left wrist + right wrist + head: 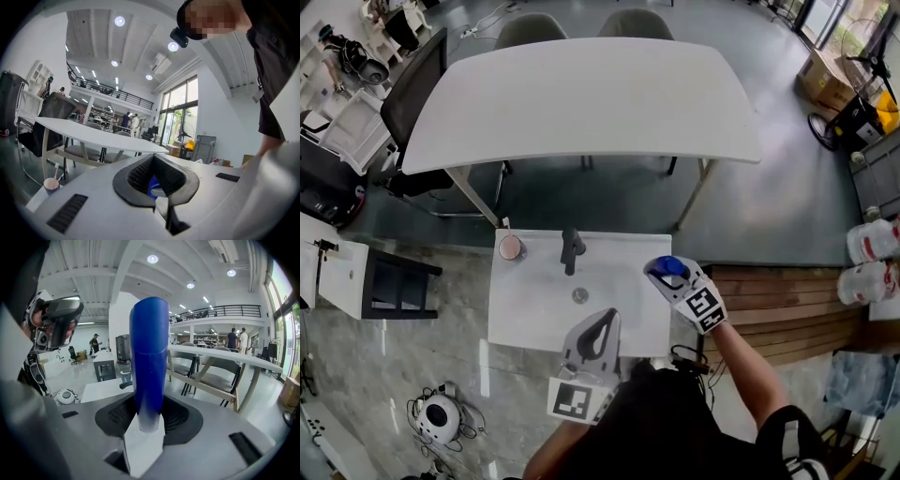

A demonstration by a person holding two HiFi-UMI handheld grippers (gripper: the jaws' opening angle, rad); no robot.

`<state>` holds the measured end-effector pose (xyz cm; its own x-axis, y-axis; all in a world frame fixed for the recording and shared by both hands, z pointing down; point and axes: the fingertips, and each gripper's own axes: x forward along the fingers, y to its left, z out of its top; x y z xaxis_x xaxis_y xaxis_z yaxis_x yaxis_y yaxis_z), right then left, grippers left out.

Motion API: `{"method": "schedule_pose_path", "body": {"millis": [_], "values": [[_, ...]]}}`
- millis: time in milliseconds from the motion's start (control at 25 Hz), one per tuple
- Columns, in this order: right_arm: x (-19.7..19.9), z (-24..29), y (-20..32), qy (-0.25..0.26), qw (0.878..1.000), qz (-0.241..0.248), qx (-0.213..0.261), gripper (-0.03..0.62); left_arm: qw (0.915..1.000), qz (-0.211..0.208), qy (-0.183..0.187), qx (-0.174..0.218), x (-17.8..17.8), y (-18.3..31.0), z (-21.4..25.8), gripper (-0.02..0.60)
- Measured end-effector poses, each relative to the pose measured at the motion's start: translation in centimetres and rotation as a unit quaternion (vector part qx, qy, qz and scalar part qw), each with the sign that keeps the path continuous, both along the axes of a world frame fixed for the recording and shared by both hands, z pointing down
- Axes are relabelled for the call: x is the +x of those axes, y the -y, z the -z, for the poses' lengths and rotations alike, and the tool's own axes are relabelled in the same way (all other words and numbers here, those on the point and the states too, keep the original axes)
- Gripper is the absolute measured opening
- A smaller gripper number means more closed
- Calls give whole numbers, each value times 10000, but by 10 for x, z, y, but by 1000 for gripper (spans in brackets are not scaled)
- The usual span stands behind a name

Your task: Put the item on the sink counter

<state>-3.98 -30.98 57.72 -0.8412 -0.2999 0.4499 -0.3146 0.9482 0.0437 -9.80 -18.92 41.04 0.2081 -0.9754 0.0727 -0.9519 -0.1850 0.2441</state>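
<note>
Head view: my right gripper (664,274) is clenched on the blue item (672,265), which sits at the right edge of the white sink counter (534,314). On the counter are a dark faucet (571,249), a drain (579,296) and a pinkish cup (511,247) in the back-left corner. My left gripper (605,323) is over the near edge, fingertips meeting on nothing. A big white table (581,94) with two chairs (530,28) stands beyond, on a grey floor, with wood slats (787,309) to the right.

Left gripper view: jaws together and empty. The cup (51,186) is low left and the table (93,133) is behind it. Lofty room, ceiling lights, tall windows.

Right gripper view: the item (149,352) stands upright between the pads. It is a glossy blue tube, paler at the bottom end. The counter (101,389) lies ahead and to the left, with nothing blocking the way to it.
</note>
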Motion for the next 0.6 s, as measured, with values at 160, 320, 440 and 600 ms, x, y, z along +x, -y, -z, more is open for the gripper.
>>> {"method": "schedule_pose_path", "body": {"millis": [160, 320, 440, 600], "values": [[-13, -17, 15, -148, 9999, 85, 27, 161, 10000, -1, -41, -76, -14, 16, -4, 15], [-21, -32, 29, -257, 9995, 155, 54, 161, 9998, -13, -100, -144, -22, 31, -11, 15], [-27, -43, 40, -267, 9995, 152, 47, 161, 9997, -45, -130, -204, -27, 40, -16, 15], [-33, -58, 52, -293, 9995, 140, -42, 161, 9995, -74, -149, -264, -33, 50, -19, 15]]}}
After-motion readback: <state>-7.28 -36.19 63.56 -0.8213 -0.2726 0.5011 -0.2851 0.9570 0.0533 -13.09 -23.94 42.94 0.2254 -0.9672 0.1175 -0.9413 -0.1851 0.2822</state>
